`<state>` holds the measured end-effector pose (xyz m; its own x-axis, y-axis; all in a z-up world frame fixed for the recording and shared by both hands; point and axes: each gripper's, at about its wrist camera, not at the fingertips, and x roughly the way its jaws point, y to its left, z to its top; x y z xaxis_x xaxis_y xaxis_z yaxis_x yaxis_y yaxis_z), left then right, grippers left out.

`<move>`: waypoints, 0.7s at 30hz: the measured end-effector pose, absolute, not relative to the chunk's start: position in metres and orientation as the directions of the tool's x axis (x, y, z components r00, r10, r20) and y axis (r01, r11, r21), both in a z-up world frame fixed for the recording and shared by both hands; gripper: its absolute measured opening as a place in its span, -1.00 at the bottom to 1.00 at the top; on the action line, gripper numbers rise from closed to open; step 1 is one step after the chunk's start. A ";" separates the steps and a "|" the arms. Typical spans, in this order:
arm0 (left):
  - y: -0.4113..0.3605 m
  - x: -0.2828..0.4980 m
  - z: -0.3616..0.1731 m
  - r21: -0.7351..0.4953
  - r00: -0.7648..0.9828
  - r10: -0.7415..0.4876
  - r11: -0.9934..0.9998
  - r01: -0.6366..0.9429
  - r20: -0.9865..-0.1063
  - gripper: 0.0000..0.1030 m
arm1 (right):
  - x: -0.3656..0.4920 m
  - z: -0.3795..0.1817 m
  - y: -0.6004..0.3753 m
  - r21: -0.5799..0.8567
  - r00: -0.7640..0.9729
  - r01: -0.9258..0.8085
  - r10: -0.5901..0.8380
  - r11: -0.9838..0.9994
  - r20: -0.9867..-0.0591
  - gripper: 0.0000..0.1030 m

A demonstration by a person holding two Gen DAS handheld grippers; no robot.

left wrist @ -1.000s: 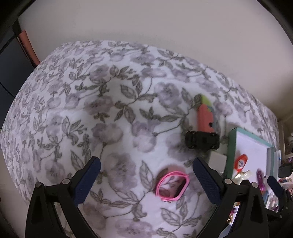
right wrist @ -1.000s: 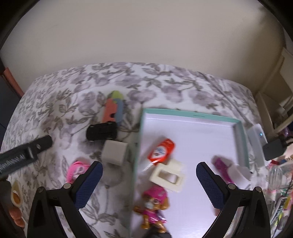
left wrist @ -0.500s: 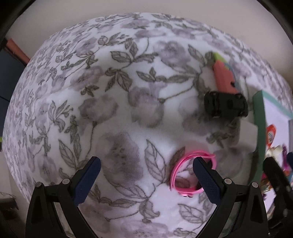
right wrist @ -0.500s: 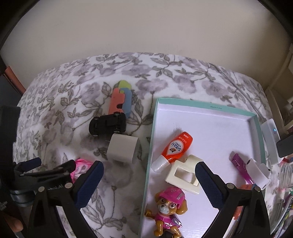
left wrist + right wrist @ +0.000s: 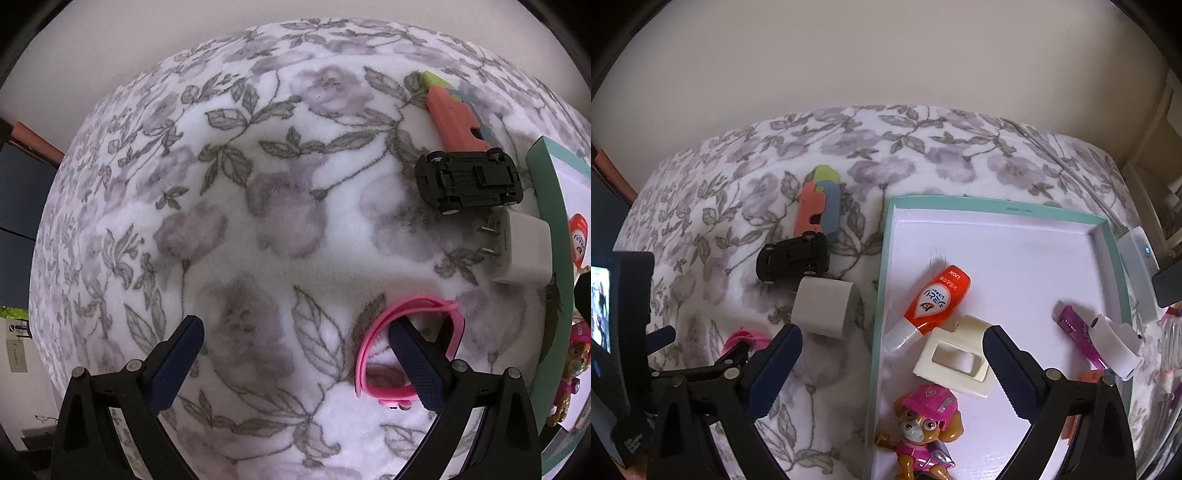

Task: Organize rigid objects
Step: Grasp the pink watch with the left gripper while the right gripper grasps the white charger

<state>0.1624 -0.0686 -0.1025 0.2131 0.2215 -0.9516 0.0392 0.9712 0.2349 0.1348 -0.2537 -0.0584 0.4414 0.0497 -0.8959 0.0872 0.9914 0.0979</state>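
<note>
A pink band lies on the floral blanket. My left gripper is open low over it, with its right finger inside the band's loop; it also shows in the right wrist view. A black toy car, a white charger plug and coloured foam pieces lie beyond. A teal-rimmed white tray holds an orange bottle, a cream clip, a pink pup figure and a purple item. My right gripper is open above the tray's left edge.
The floral blanket covers the whole surface up to a plain wall. A white device and clutter sit past the tray's right rim. The black car, plug and foam pieces lie left of the tray.
My left gripper has moved down and forward to the pink band, its right finger now inside the loop. My right gripper has drawn back a little from the tray.
</note>
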 end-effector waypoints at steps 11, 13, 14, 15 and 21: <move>-0.053 0.164 -0.096 0.273 0.221 0.271 0.962 -0.023 -0.937 0.73 | 0.140 -0.058 -0.238 0.170 0.467 0.057 0.124 0.984 -0.876 0.58; -0.048 0.165 -0.094 0.264 0.218 0.266 0.964 -0.040 -0.939 0.57 | 0.141 -0.058 -0.233 0.184 0.469 0.040 0.144 0.982 -0.871 0.47; -0.047 0.166 -0.092 0.263 0.218 0.267 0.964 -0.047 -0.939 0.50 | 0.141 -0.058 -0.231 0.187 0.470 0.033 0.150 0.982 -0.870 0.44; -0.046 0.166 -0.091 0.263 0.217 0.268 0.963 -0.053 -0.938 0.37 | 0.141 -0.058 -0.229 0.189 0.471 0.027 0.154 0.982 -0.869 0.42; -0.039 0.169 -0.089 0.209 0.206 0.219 0.976 -0.070 -0.954 -0.01 | 0.143 -0.061 -0.220 0.198 0.462 0.003 0.175 0.980 -0.870 0.27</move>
